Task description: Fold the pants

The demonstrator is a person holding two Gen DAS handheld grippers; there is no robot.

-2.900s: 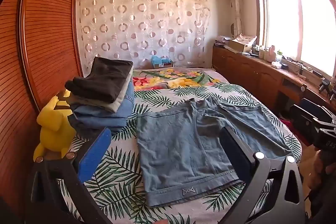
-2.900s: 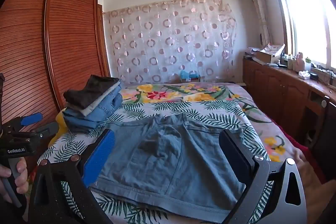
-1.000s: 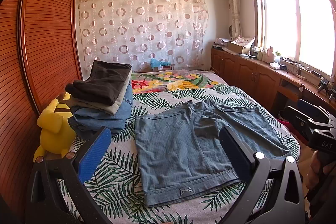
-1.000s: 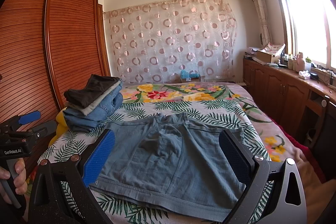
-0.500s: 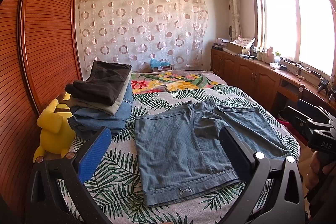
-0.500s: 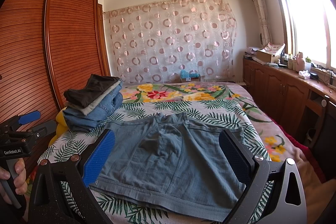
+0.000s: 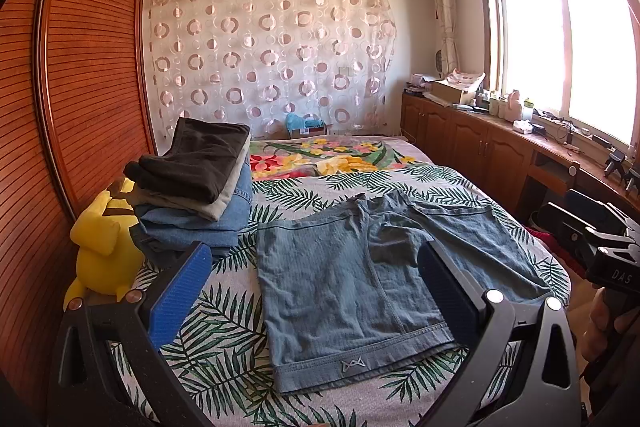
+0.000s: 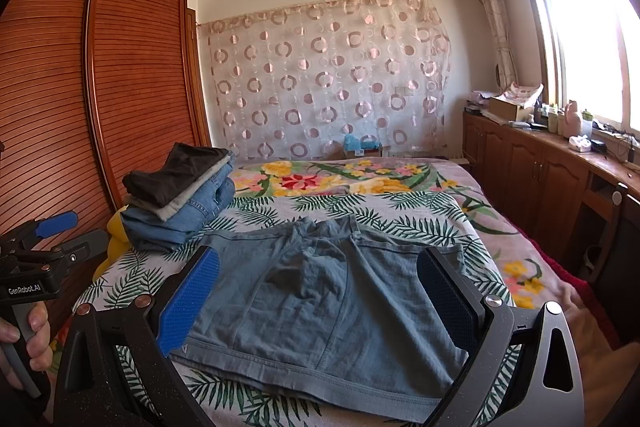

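The denim shorts [image 7: 360, 279] lie flat, unfolded, on the bed [image 7: 208, 355], waistband nearest, with the stack of folded pants [image 7: 192, 195] at 10 o'clock, while left gripper [image 7: 316, 291] and right gripper [image 8: 320, 297] hover with jaws apart, probably for grasping.

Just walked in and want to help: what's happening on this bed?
A person holds a gripper in each hand over denim shorts spread flat on the bed. The left gripper and right gripper are open, touching nothing. A stack of folded clothes sits beside them.
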